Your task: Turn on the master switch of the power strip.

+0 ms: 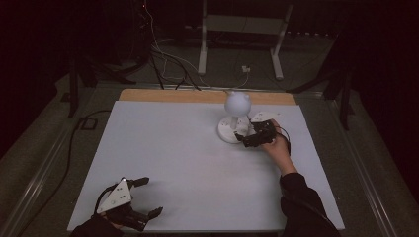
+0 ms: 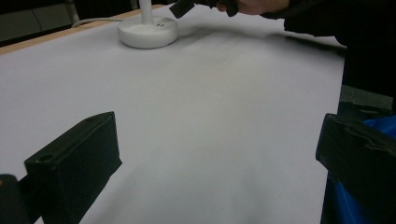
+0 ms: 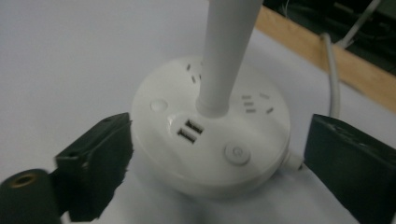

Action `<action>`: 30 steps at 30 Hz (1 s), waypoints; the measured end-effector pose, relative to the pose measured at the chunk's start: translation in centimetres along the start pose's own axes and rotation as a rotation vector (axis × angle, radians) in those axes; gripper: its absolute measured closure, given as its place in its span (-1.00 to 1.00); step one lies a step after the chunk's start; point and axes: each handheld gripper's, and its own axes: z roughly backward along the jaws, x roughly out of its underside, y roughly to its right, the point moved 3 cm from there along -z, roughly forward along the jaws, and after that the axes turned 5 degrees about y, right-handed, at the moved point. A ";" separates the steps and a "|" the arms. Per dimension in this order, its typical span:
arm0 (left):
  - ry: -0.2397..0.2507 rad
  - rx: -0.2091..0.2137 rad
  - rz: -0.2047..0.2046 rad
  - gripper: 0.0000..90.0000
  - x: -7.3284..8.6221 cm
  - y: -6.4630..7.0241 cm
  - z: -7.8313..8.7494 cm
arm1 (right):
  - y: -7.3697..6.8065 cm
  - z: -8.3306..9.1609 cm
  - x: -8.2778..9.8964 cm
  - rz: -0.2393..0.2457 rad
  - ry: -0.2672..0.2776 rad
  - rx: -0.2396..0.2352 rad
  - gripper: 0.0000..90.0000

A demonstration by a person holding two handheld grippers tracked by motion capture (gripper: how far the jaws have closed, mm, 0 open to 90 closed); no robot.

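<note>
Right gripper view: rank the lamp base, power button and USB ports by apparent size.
1. lamp base, clearly largest.
2. USB ports as a pair and the power button look about alike; not ranked.

Right gripper (image 1: 245, 139) at white lamp (image 1: 236, 114) base; left gripper (image 1: 147, 196) near edge.

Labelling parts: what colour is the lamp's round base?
White; the lamp base shows best in the right gripper view.

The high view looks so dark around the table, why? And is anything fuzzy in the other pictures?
High view: the room is dim, and the white table and lamp are the brightest things. Left gripper view: the near jaws look soft. Right gripper view: the lamp base is fairly sharp, the jaws slightly blurred.
</note>
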 end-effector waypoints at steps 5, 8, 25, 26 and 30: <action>0.000 0.001 0.000 -0.99 0.0 0.0 0.0 | 0.4 0.1 0.7 -0.038 0.003 -0.001 -0.64; -0.003 0.000 0.000 -1.00 0.0 0.0 0.0 | 0.7 0.3 1.1 -0.058 0.004 -0.005 -0.42; -0.004 -0.003 0.001 -1.00 0.0 -0.1 0.0 | 0.8 0.8 1.7 -0.038 0.021 0.031 0.78; -0.004 -0.003 0.001 -0.99 0.0 -0.1 0.0 | 0.8 0.8 1.6 -0.034 0.021 0.028 0.83; -0.004 -0.005 0.000 -1.00 0.0 -0.1 0.0 | 0.7 0.9 1.4 -0.028 0.033 0.015 1.00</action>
